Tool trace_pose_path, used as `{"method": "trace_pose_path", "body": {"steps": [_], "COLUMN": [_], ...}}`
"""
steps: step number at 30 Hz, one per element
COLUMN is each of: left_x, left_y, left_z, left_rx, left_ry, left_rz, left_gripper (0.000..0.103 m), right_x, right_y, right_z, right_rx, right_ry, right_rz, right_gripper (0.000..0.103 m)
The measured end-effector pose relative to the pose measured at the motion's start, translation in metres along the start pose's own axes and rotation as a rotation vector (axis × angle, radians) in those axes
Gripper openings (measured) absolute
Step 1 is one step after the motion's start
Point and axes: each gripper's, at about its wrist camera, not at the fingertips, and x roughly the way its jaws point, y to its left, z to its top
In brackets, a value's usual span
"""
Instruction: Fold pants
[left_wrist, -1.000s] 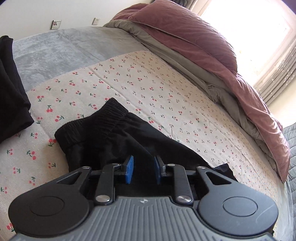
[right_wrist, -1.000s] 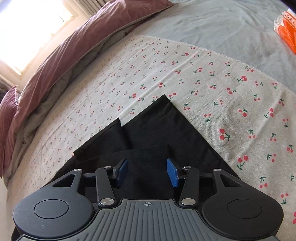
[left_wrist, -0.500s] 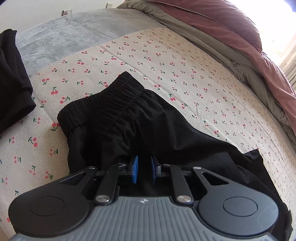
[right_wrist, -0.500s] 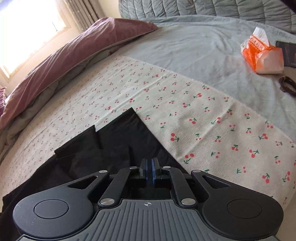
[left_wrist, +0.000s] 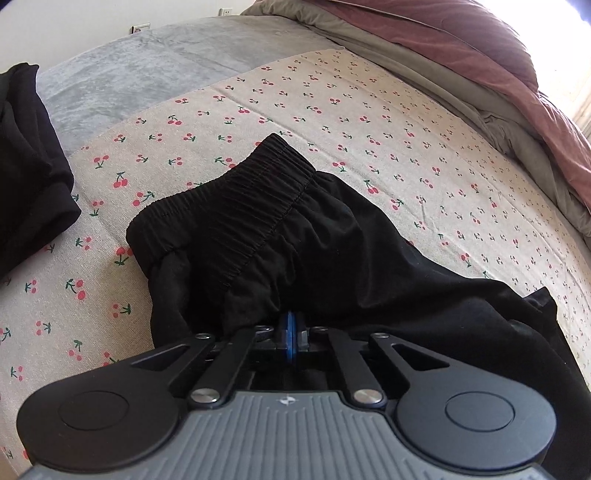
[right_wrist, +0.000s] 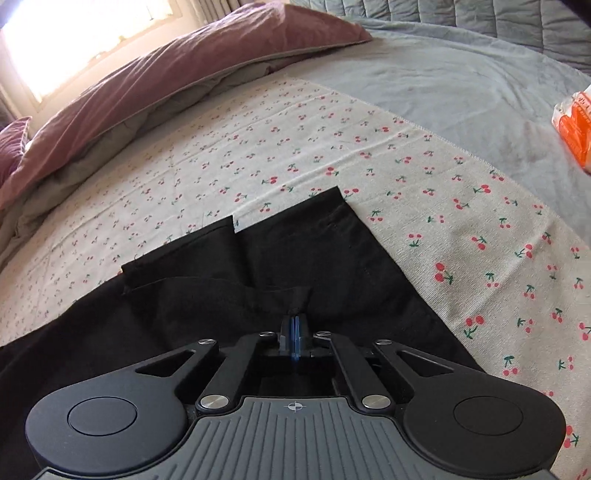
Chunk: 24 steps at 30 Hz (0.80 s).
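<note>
We find the black pants (left_wrist: 332, 251) spread unfolded on the cherry-print bed (left_wrist: 369, 122), left tongs (left_wrist: 290, 334) clamped below the waistband, right tongs (right_wrist: 294, 332) clamped near the hems, every fold remaining.

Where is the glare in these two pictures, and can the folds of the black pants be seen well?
Left wrist view: the window burns white at the upper right; the pants show waistband ribs, elsewhere flat black. Right wrist view: glare at the upper left; pants nearly featureless; the bed's edges curve from fisheye distortion.

Left gripper (left_wrist: 291, 325) pinched closed, right gripper (right_wrist: 294, 326) apparently likewise
</note>
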Motion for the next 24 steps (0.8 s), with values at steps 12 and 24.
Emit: {"method": "trace_pose_path", "body": {"steps": [12, 24], "left_x": [-0.002, -0.016], "left_y": [-0.007, 0.006], "left_z": [0.001, 0.003], "left_rx": [-0.001, -0.075], "left_ry": [-0.003, -0.012], "left_rz": [0.045, -0.034], "left_gripper": [0.000, 0.000], "right_x": [-0.060, -0.063], "right_y": [-0.109, -0.099], "right_z": [-0.014, -0.015], "right_rx": [0.367, 0.312], "right_ry": [-0.049, -0.076], "right_rz": [-0.139, -0.225], "right_gripper": [0.000, 0.032]}}
